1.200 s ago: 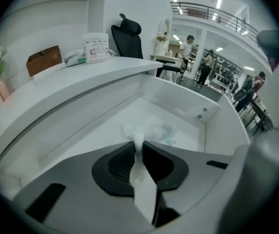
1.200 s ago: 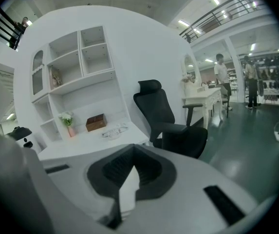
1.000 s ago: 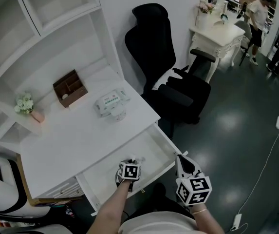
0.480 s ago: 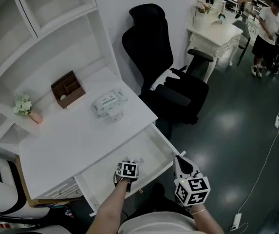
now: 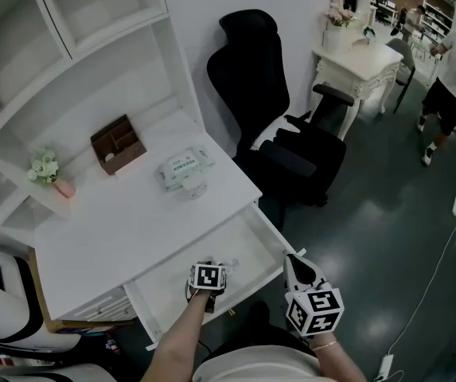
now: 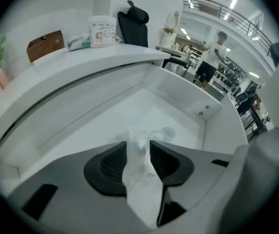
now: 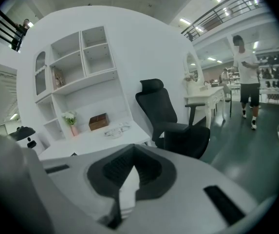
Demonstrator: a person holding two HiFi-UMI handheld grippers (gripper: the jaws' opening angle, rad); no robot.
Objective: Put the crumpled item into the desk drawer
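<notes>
The left claw (image 5: 214, 266) hangs over the open desk drawer (image 5: 239, 249), pointed steeply down into it. Its jaws have just been opening and now stand wide apart. The crumpled item (image 6: 139, 194), a white tissue-like wad, stands upright between the pads, which no longer look pressed onto it. Its top pokes out past the tips, above the drawer's bare white floor (image 6: 129, 111). That reads as the release: the item is inside the drawer's outline and looks free to drop or settle there.

The right claw (image 5: 294, 265) waits by the drawer's front right corner, tips together, with nothing visibly gripped. What probably remains is lifting the left claw clear without dragging the wad along. The worktop (image 5: 132, 213) plays no part.
</notes>
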